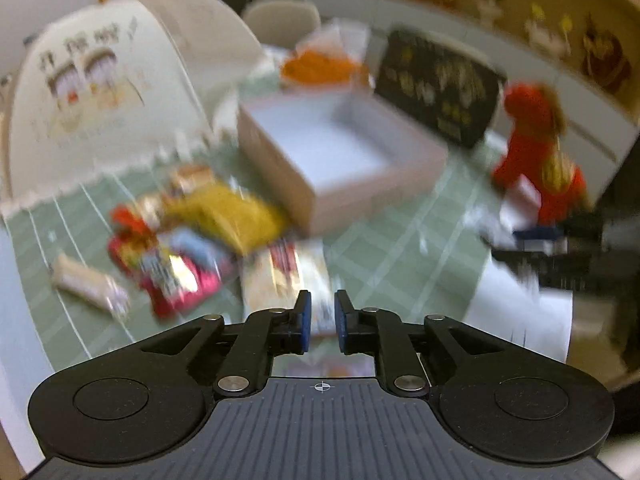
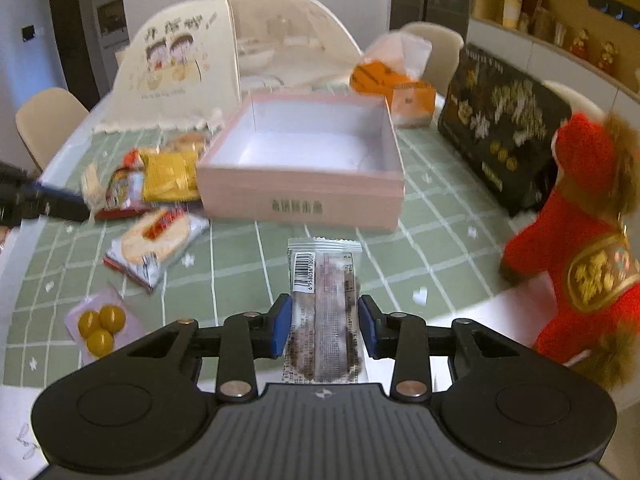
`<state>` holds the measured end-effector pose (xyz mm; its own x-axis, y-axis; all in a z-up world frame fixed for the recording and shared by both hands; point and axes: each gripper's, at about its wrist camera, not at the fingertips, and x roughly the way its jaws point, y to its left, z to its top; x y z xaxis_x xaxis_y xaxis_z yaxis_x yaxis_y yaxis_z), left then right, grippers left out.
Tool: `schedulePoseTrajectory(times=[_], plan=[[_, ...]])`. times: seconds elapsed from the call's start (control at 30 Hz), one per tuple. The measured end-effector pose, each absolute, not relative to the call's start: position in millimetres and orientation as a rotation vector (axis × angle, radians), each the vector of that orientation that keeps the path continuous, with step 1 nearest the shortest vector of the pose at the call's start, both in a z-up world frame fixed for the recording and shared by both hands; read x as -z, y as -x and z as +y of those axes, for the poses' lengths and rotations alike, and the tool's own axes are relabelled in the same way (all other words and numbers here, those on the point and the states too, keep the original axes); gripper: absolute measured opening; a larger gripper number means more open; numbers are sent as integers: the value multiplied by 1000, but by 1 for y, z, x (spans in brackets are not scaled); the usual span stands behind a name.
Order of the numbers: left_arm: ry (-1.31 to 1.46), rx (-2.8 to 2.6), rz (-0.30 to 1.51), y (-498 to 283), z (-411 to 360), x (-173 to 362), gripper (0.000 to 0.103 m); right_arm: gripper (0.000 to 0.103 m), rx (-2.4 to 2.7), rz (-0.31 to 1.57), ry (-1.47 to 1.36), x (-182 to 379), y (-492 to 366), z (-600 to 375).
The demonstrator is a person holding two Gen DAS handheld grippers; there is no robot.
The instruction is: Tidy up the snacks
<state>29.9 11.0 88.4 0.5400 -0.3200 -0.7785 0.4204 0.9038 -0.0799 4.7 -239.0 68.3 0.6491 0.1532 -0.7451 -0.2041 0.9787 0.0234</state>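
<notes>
Snacks: loose packets lie on the green checked tablecloth (image 2: pixel 448 216), most of them left of and beyond the right gripper's fingers.
Right gripper (image 2: pixel 325 330): blue pads clamped on the sides of a clear long packet (image 2: pixel 324 304) with a barcode label; the packet runs forward past the fingertips toward the box.
Left gripper (image 1: pixel 320 316): fingers nearly together, narrow gap; a pale packet (image 1: pixel 280 276) sits in that gap in the left wrist view, but the picture is blurred and I cannot tell whether the pads press on it.
Box: pink open box (image 2: pixel 300 196), white inside, nothing in it; straight ahead of the right fingertips, beyond the held packet's far end.
Pile: yellow packet (image 2: pixel 170 176) and red-and-white wrappers just left of the box, touching its left wall or very near.
Round cracker packet (image 2: pixel 156 240): left of and ahead of the right fingers, nearer than the pile.
Yellow candies (image 2: pixel 100 326): three in a pale wrapper, directly left of the right gripper's left finger.
Right side: red plush toy (image 2: pixel 580 248) and black gift box (image 2: pixel 500 128), both right of the fingers.
Far side: orange bag (image 2: pixel 392 80) behind the pink box; mesh food cover (image 2: pixel 180 68) beyond the pile.
</notes>
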Motion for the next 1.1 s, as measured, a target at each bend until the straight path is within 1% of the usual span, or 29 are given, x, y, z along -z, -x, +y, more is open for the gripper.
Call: schedulePoseTrajectory(times=[0.07,0.2,0.27,0.3,0.33,0.37,0.4,0.43,0.47,0.63,0.73,0.77,0.9,0.97,1.1], plan=[[-197,477,943,-17,3,-75,18,36,-198,872,59,-59,-3,-239],[-288,525,1005,2,-14,-51,19,36,-194,916,60,-46,-4,-236],[-367,517,1015,9,-24,-40,19,36,-199,925,66,-42,-6,-233],[-395,515,987,13,-27,-37,19,36,-204,927,72,-41,-7,-231],[-402,520,979,14,-29,-37,23,36,-208,927,76,-41,-7,-229],[-388,527,981,14,-29,-37,32,36,-214,927,81,-41,-8,-227],[-361,541,991,14,-29,-36,38,36,-221,928,83,-40,-8,-225],[-334,555,1000,13,-27,-37,46,36,-227,930,86,-40,-8,-224],[-314,561,1005,11,-26,-38,48,36,-233,933,90,-39,-8,-222],[-268,458,957,8,-18,-46,47,36,-237,938,102,-39,-6,-221],[-267,387,993,-2,-14,-38,47,36,-225,948,96,-36,-8,-224],[-265,389,1006,-3,-15,-34,53,36,-221,952,93,-36,-8,-225],[-260,405,1036,-7,-16,-23,62,37,-218,961,93,-33,-8,-225],[-226,413,1032,-10,-14,-20,64,37,-220,962,98,-33,-7,-224],[-206,428,1046,-14,-12,-18,65,37,-220,949,103,-34,-6,-224]])
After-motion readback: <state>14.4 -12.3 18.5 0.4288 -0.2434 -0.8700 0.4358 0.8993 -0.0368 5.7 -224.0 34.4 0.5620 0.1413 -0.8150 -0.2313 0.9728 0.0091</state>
